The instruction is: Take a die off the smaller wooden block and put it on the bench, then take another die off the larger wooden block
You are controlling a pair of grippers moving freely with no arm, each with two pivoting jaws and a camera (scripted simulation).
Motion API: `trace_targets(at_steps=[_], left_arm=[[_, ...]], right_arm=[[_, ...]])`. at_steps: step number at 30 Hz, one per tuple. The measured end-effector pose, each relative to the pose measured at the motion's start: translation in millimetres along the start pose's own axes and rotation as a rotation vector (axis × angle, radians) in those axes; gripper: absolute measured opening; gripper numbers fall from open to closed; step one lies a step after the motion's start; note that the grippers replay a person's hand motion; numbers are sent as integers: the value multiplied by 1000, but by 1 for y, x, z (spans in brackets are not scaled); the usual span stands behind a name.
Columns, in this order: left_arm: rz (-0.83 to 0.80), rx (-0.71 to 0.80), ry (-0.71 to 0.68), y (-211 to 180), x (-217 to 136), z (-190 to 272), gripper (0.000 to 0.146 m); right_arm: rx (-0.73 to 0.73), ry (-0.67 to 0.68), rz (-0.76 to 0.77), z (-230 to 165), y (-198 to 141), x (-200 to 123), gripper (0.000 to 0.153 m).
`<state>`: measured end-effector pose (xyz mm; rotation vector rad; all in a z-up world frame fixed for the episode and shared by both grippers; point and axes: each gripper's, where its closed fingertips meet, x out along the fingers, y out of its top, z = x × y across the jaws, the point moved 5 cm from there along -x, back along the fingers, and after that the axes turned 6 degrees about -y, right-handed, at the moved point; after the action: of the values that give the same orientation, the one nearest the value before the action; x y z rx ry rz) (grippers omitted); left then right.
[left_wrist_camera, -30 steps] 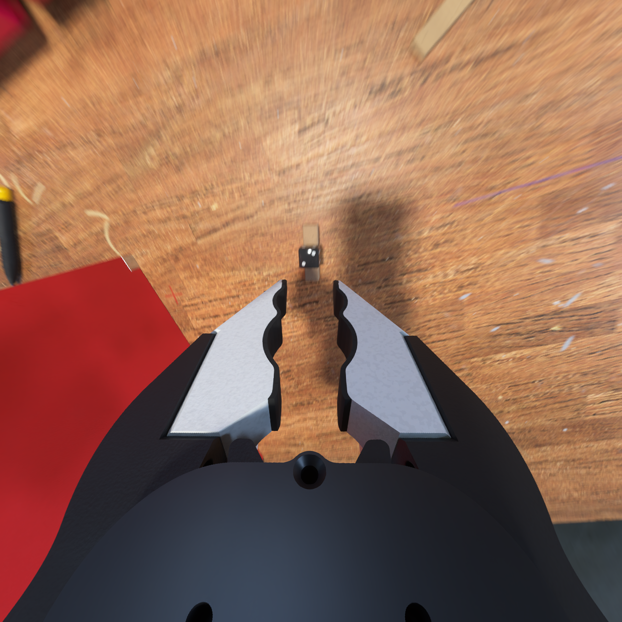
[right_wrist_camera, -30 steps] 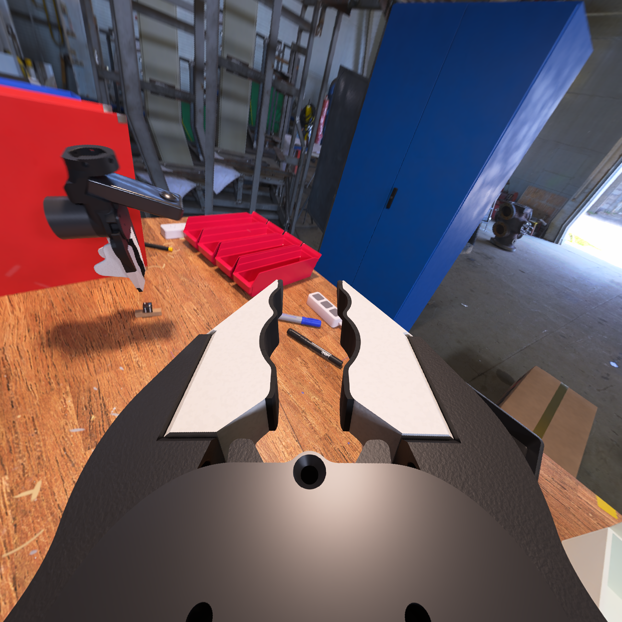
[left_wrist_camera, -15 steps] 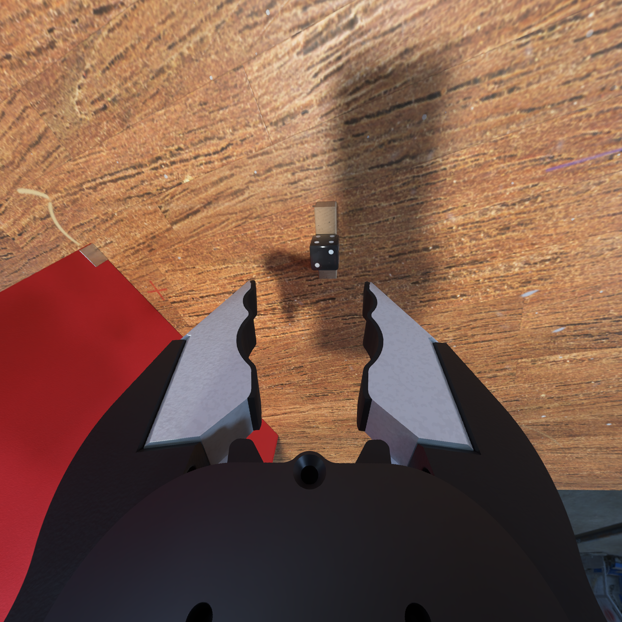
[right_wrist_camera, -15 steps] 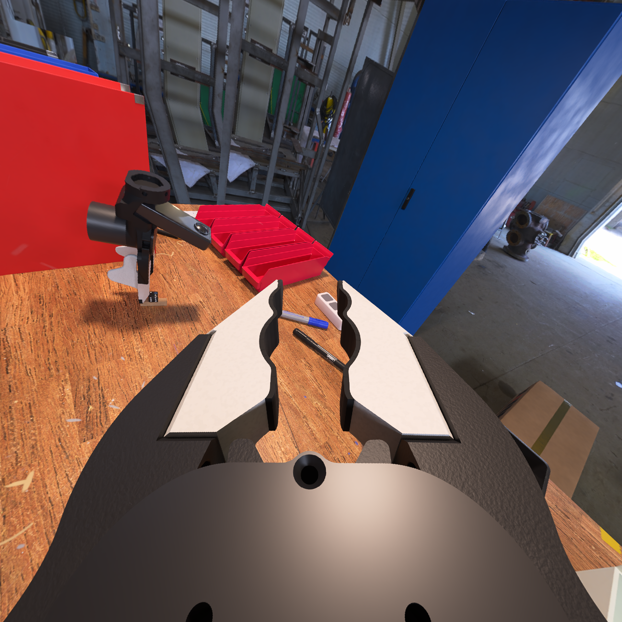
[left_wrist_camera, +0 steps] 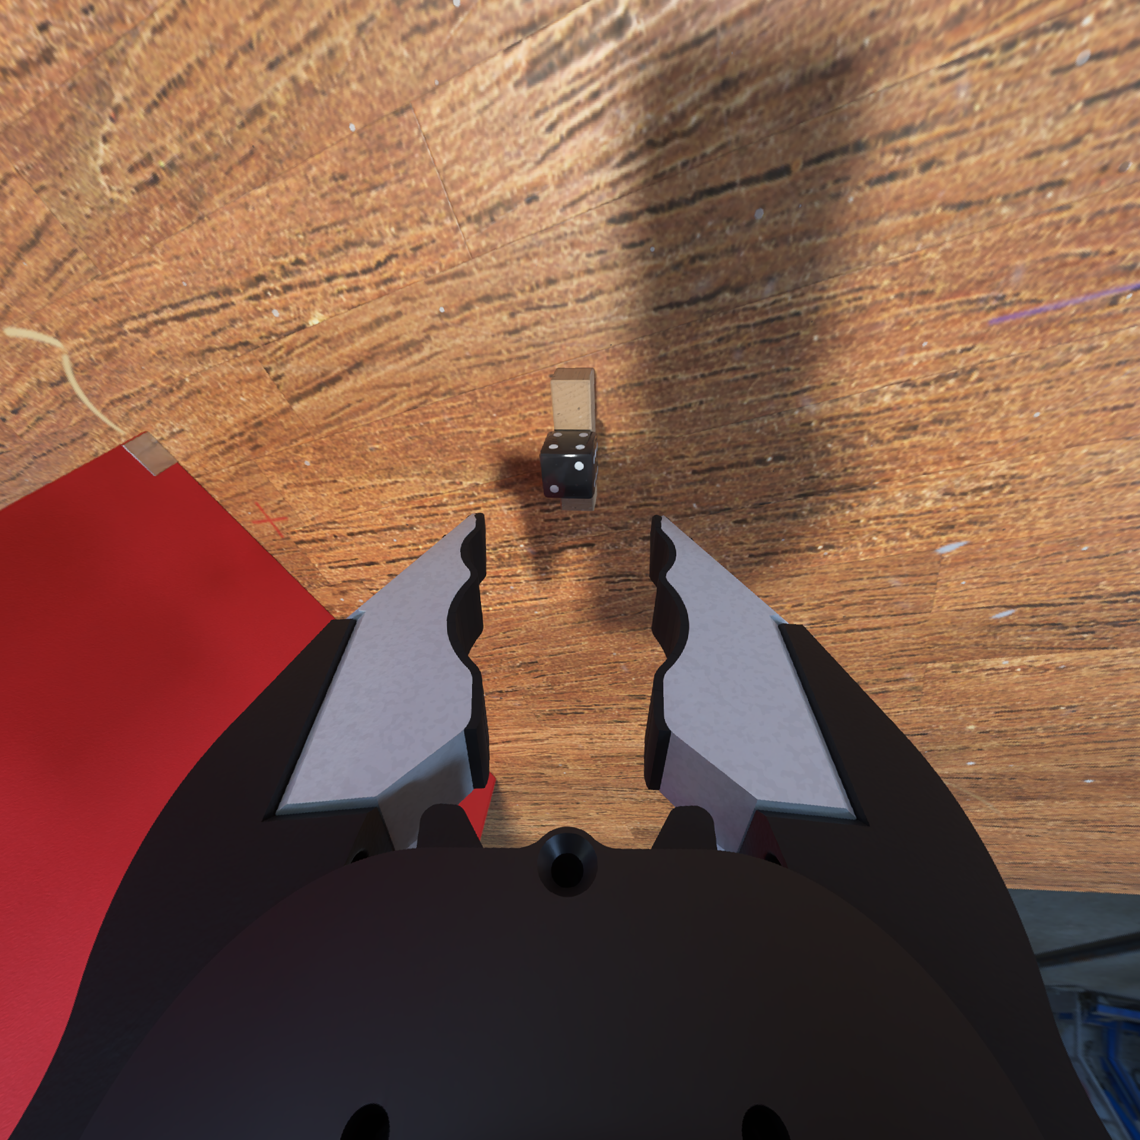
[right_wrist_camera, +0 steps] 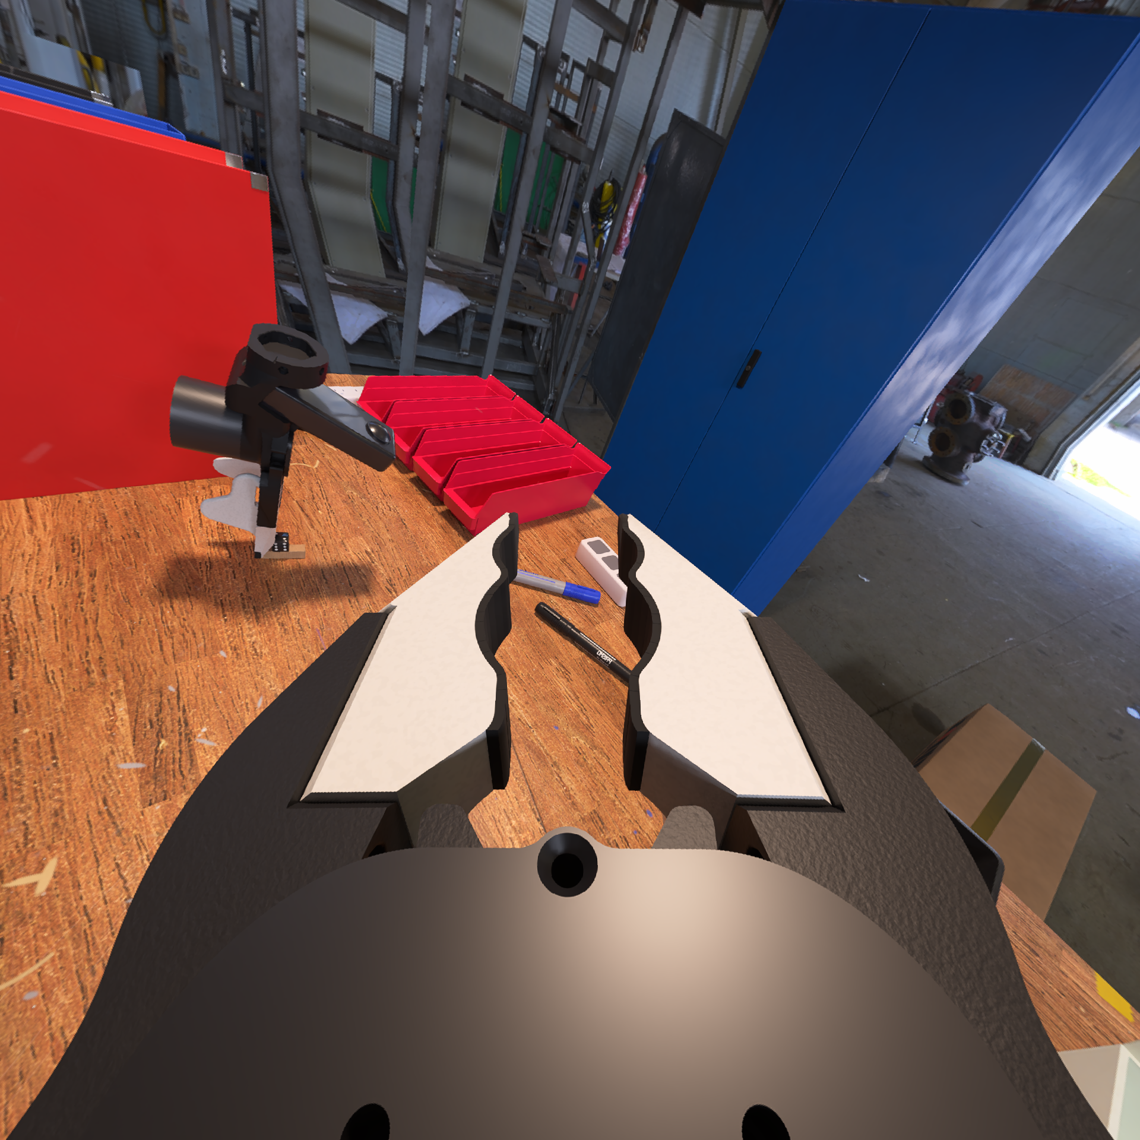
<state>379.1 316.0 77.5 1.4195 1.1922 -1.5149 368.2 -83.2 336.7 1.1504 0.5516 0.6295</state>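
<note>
A black die (left_wrist_camera: pixel 568 464) with white pips sits on a small pale wooden block (left_wrist_camera: pixel 573 404) on the wooden bench (left_wrist_camera: pixel 802 555). My left gripper (left_wrist_camera: pixel 567 530) is open, pointing down, with its fingertips just short of the die. The right wrist view shows the same die (right_wrist_camera: pixel 281 542) on its block (right_wrist_camera: pixel 291 553), with the left gripper (right_wrist_camera: pixel 262 546) right beside it. My right gripper (right_wrist_camera: pixel 566 532) is open and empty, held above the bench far from the die. I see no other block or die.
A red panel (left_wrist_camera: pixel 123 648) lies at the left, standing behind the bench in the right wrist view (right_wrist_camera: pixel 123 308). Red bins (right_wrist_camera: pixel 493 444), a blue marker (right_wrist_camera: pixel 558 585), a black marker (right_wrist_camera: pixel 580 638) and a white box (right_wrist_camera: pixel 601 561) lie near the bench's far edge. A blue cabinet (right_wrist_camera: pixel 833 277) stands beyond.
My left gripper has come down closer to the die and its jaws have opened wider than a second ago. My right gripper has shifted a little; it stays open.
</note>
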Motion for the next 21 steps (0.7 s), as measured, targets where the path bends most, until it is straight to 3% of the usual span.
trace_targets(at_steps=[6, 17, 21], left_arm=[[7, -74, -15, 3, 2, -4, 56], [12, -58, -63, 8, 6, -4, 16], [18, -40, -60, 9, 6, -4, 16]], right_arm=[[0, 1, 5, 0, 0, -1, 32], [-6, 7, 1, 0, 0, 0, 32], [-7, 8, 3, 0, 0, 0, 32]])
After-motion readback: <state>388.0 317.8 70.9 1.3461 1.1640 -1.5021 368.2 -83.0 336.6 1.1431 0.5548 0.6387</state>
